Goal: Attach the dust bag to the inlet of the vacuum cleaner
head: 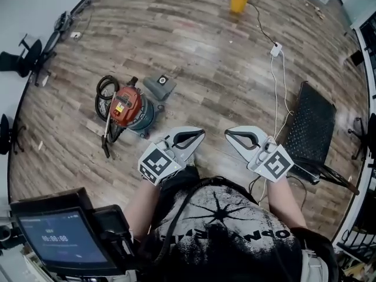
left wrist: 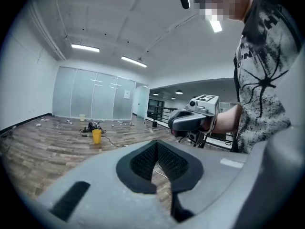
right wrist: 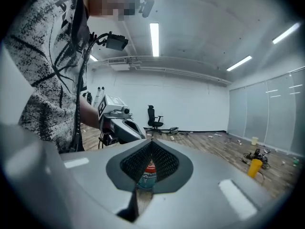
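Note:
The vacuum cleaner [head: 128,108], an orange and grey canister with a black hose, lies on the wood floor at centre left of the head view. Just right of it lies the grey dust bag [head: 160,87], flat, its round collar facing up. My left gripper [head: 201,133] and right gripper [head: 227,133] hang in front of the person's chest. Their tips point toward each other, both are shut and hold nothing, and both are well short of the vacuum. In the right gripper view the vacuum [right wrist: 148,173] shows small behind the shut jaws, with the left gripper [right wrist: 125,127] beyond. The left gripper view shows the right gripper [left wrist: 189,119].
A yellow bucket [head: 238,0] stands far back on the floor. A white cable and plug [head: 276,50] run toward a black mesh chair [head: 312,128] lying at the right. A screen [head: 56,237] sits at the lower left. An office chair [right wrist: 153,116] stands by the far wall.

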`<state>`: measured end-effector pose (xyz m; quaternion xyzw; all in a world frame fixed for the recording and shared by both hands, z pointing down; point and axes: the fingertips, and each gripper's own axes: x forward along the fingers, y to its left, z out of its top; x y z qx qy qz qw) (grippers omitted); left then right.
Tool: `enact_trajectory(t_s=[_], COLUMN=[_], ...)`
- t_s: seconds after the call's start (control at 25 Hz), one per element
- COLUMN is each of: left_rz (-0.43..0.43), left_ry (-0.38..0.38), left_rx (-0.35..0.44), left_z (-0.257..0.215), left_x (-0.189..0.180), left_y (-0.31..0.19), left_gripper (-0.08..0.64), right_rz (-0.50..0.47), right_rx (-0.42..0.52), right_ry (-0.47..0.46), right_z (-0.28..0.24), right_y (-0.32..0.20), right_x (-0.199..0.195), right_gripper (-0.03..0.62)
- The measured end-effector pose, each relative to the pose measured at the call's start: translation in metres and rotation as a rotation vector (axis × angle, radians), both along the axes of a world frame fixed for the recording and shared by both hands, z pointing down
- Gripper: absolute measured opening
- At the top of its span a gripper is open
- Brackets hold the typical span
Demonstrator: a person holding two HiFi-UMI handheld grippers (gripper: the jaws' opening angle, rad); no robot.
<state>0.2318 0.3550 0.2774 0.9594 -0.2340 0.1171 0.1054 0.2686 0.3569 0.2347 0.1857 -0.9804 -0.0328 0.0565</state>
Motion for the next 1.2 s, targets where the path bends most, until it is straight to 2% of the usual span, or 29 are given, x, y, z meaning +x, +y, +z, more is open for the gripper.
enact_trajectory(t_s=[0.2, 0.36, 0.48, 0.68, 0.84, 1.0, 1.2], left_rz=[0.067, 0.071, 0.065, 0.064, 0.061, 0.028, 0.018], left_ry=[0.014, 0.022, 0.038, 0.053, 0.04, 0.026, -0.059], left_rx=[0.02, 0.021, 0.016, 0.004, -0.003, -0.007, 0.028], left_z=[-0.006, -0.001, -0.002, -0.002, 0.001, 0.005, 0.005], left_x=[-0.035, -0.063, -0.072, -0.079, -0.068, -0.053, -0.014], left_y=[-0.044, -0.075, -0.094, -0.122, -0.155, -0.209, -0.288], left_gripper=[0.003, 0.003, 0.003, 0.003, 0.002, 0.002, 0.003], right_rz=[0.057, 0.058, 0.053, 0.071, 0.069, 0.049, -0.001], right_rx=[0.025, 0.035, 0.03, -0.003, -0.024, -0.086, -0.062], right_ry=[-0.037, -0.025, -0.021, -0.007, -0.039, -0.049, -0.106], right_z=[-0.02, -0.021, -0.022, -0.017, -0.02, -0.004, -0.009], right_y=[-0.052, -0.079, -0.095, -0.124, -0.16, -0.216, -0.303], right_x=[-0.046, -0.073, -0.079, -0.074, -0.058, -0.034, -0.004], right_gripper=[0.003, 0.003, 0.003, 0.004, 0.004, 0.003, 0.003])
